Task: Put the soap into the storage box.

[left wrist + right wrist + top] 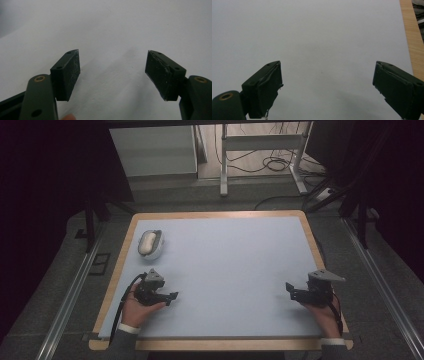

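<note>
Left gripper (172, 295) sits low at the near-left of the table (235, 265), jaws apart and empty; the nearest thing, one white oval case (150, 244), lies well beyond it at the far-left, so a clean pickup likely means reaching forward and closing squarely across its narrow width. Right gripper (290, 289) rests near-right, jaws also wide apart and empty. Count: one case, two grippers.

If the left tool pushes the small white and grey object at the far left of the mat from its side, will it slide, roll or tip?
The white and grey object looks rounded and low, so it would probably slide or rock rather than tip over. The blue mat appears smooth and flat, so sliding seems likely. Its curved top may slip between flat pads; the picture is too small to judge its weight.
</note>
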